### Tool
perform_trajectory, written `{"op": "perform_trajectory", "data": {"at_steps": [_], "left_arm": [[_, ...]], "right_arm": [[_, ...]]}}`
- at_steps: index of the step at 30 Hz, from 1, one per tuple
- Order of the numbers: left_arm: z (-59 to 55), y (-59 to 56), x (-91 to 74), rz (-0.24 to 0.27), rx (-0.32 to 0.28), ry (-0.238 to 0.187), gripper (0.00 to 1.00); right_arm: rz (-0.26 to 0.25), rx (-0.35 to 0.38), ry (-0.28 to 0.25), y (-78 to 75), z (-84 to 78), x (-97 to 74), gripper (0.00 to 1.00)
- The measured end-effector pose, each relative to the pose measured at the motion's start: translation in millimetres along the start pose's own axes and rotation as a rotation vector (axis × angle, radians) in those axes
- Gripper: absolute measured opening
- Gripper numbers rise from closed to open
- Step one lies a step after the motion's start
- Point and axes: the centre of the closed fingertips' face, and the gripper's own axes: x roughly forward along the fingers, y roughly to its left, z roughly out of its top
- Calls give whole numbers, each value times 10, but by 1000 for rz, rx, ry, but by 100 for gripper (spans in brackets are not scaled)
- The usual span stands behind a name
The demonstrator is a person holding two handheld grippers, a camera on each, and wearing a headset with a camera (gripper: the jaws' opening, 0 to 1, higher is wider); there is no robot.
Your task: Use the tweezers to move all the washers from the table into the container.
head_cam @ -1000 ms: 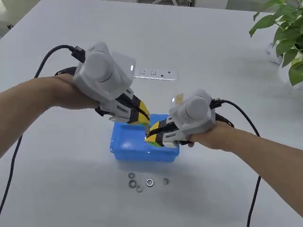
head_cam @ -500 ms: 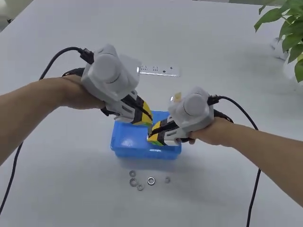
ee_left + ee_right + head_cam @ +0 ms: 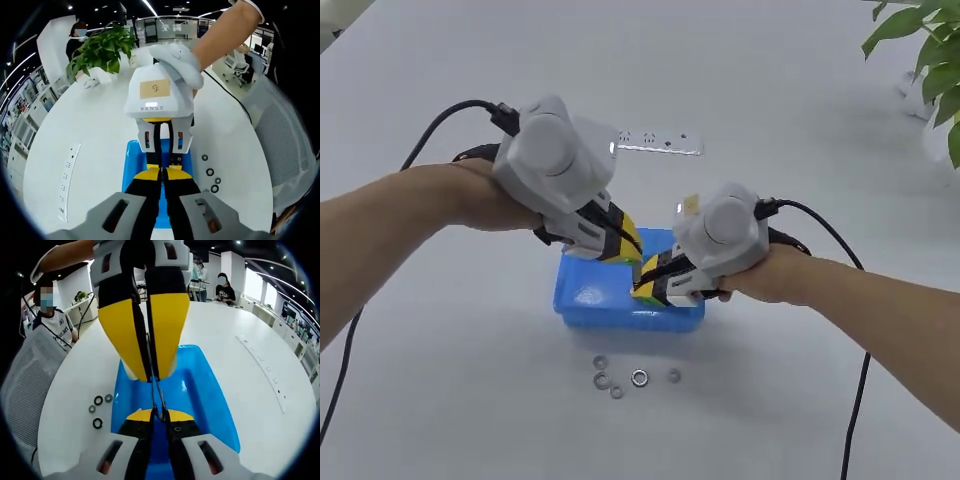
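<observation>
A blue container (image 3: pixel 582 296) sits on the white table, with several washers (image 3: pixel 639 377) lying just in front of it. My left gripper (image 3: pixel 630 250) and right gripper (image 3: pixel 642 288) meet tip to tip above the container. In the right gripper view, thin metal tweezers (image 3: pixel 154 390) run from the left gripper's yellow fingers (image 3: pixel 167 330) down into my right gripper (image 3: pixel 159 415), and both are shut on them over the container (image 3: pixel 210 405). Beside it lie washers (image 3: pixel 98 401). In the left gripper view my left gripper (image 3: pixel 161 171) is shut, facing the right gripper's body, with washers (image 3: pixel 210 171) to the right.
A white power strip (image 3: pixel 658 142) lies beyond the container. A potted plant (image 3: pixel 920 50) stands at the far right. Black cables trail from both grippers across the table. People and a mesh chair (image 3: pixel 30 365) are beyond the table edge.
The head camera has shifted a little. Both grippers stay tip to tip above the container, and the washers lie where they were.
</observation>
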Motion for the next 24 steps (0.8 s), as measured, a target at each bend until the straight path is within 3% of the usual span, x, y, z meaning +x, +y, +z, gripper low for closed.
{"op": "perform_trajectory", "data": {"at_steps": [10,24], "left_arm": [[13,-24,-20,-4,1,2,5],[94,-34,-186,17,-8,-14,5]], "right_arm": [[-6,-5,-17,16,66,-14,12],[-25,-15,-65,61,241,-117,15]]}}
